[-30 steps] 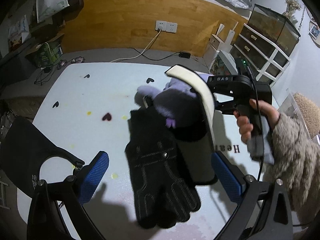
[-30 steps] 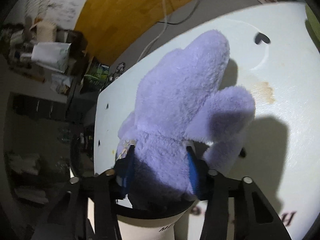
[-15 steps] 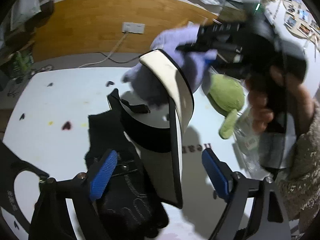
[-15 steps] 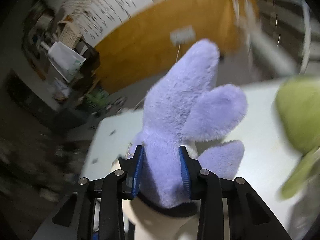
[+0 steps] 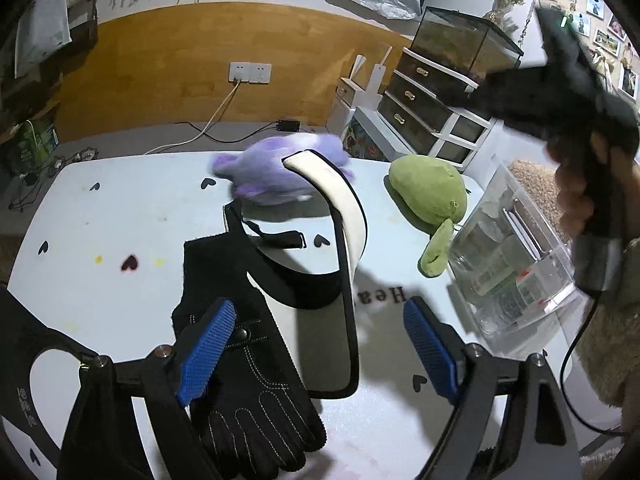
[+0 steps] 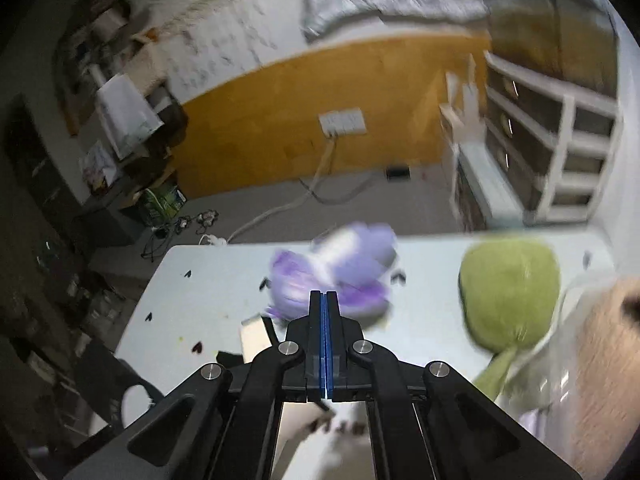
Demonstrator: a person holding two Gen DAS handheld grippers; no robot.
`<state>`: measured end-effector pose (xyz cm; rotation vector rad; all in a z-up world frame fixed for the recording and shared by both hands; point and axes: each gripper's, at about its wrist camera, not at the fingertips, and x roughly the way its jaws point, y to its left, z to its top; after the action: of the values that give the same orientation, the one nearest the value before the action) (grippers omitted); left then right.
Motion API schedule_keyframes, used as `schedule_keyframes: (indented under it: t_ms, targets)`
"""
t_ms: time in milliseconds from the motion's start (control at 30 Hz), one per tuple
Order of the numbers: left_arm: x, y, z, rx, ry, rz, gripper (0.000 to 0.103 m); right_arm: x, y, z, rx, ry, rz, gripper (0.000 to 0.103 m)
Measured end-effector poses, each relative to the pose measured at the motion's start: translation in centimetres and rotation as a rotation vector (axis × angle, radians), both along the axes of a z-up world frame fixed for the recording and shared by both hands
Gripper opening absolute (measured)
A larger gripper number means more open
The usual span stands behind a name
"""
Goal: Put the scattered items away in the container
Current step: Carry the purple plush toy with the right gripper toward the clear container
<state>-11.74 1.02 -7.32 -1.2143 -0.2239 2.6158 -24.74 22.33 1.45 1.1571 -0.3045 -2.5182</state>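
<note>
Both blue pads of the right gripper now press flat together on nothing; half a second ago they clamped the fluffy purple plush mitten, which now shows blurred at the far side of the white table, well ahead of the gripper. It missed the clear plastic container at the right, so it needs regrasping. The left gripper hovers wide open over the black stitched glove and cream black-edged visor.
</note>
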Motion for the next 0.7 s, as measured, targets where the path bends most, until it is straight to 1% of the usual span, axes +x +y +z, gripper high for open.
schedule_keyframes:
  t_ms: [67, 167, 233, 267, 300, 467, 600, 700]
  targets:
    - [0.0, 0.0, 0.0, 0.001, -0.004, 0.002, 0.086, -0.8, 0.4, -1.7, -0.014, -0.037, -0.026, 0.001]
    - [-0.2, -0.3, 0.0, 0.004, -0.009, 0.009, 0.087, -2.1, 0.0, -3.2, -0.025, -0.064, -0.024, 0.001]
    - [-0.6, -0.6, 0.0, 0.003, -0.010, 0.017, 0.087, -3.6, -0.3, -4.6, -0.073, -0.110, -0.029, 0.033]
    - [-0.7, -0.7, 0.0, 0.001, -0.010, 0.020, 0.088, -4.4, -0.4, -5.3, -0.103, -0.139, -0.033, 0.084]
    - [-0.9, -0.8, -0.1, -0.004, -0.010, 0.024, 0.088, -5.3, -0.5, -6.0, -0.134, -0.168, -0.038, 0.099]
    - [-1.9, -1.2, -0.5, -0.032, -0.018, 0.036, 0.088, -9.5, -1.0, -9.7, -0.289, -0.312, -0.060, 0.099]
    - [-2.4, -1.4, -1.2, -0.043, -0.037, 0.044, 0.088, -11.7, -2.5, -12.1, -0.352, -0.394, -0.023, 0.099]
    - [-2.8, -1.9, -1.7, -0.044, -0.056, 0.056, 0.088, -12.9, -3.6, -13.4, -0.409, -0.445, 0.000, 0.098]
